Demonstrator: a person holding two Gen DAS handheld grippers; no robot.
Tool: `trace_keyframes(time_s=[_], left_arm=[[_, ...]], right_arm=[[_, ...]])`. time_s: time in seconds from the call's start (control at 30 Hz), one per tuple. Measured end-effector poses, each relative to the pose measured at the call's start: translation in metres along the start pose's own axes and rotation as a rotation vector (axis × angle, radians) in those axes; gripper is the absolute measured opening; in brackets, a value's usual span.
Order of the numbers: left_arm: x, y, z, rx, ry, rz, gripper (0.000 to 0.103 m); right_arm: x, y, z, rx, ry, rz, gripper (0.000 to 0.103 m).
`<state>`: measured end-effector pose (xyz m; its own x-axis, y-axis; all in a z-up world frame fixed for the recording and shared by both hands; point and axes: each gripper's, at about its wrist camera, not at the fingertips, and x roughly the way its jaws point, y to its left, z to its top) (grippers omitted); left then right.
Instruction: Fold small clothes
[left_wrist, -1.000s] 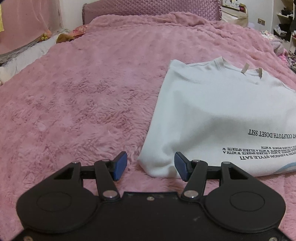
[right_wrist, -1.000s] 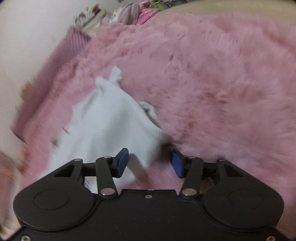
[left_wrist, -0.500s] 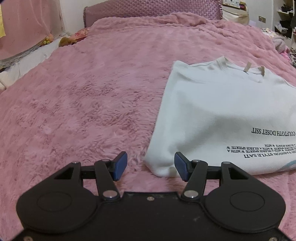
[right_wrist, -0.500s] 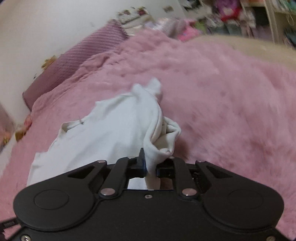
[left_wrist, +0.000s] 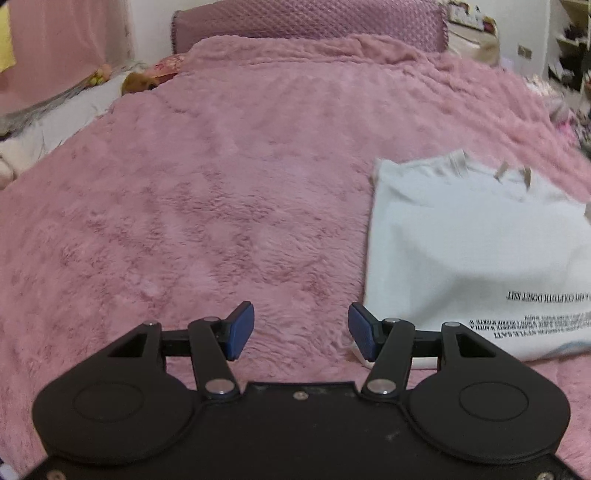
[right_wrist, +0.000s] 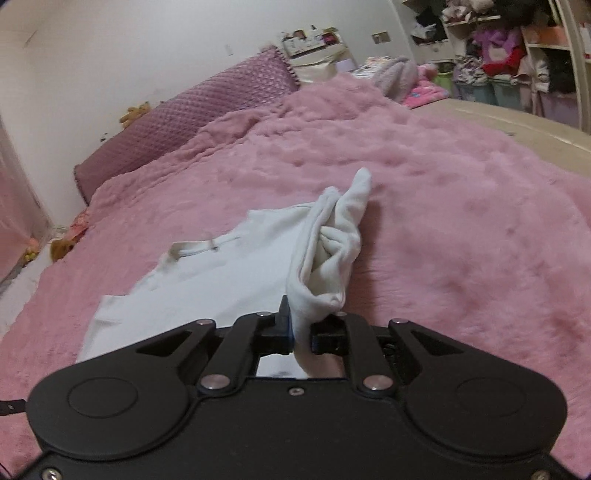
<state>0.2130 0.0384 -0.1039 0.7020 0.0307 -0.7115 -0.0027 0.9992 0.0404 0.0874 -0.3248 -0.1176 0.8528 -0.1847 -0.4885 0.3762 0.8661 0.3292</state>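
Wide bare blanket (left_wrist: 207, 206) lies left of shirt (left_wrist: 461, 251).

A fluffy pink blanket (left_wrist: 221, 206) covers the bed, with a quilted purple headboard (right_wrist: 192, 122) behind. Cluttered shelves (right_wrist: 517, 55) of clothes stand at far right.

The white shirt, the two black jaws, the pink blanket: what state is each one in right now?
White shirt: partly folded on the bed, one bunched edge lifted off the blanket.
Right gripper: jaws shut on the shirt's bunched edge.
Left gripper: jaws open, holding nothing, beside the shirt's near corner.
Pink blanket: spread across the bed, fluffy and slightly rumpled.
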Motion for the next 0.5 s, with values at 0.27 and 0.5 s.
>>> trace_keyframes(time_s=[0.27, 0.5], left_arm=[[-0.022, 0.039, 0.01, -0.054, -0.035, -0.02, 0.058], [-0.033, 0.083, 0.011, -0.074, -0.025, 0.054, 0.058]], right_arm=[[0.017, 0.112, -0.006, -0.006, 0.031, 0.258, 0.002], [0.019, 0.232, -0.076, -0.188, 0.196, 0.506, 0.032]])
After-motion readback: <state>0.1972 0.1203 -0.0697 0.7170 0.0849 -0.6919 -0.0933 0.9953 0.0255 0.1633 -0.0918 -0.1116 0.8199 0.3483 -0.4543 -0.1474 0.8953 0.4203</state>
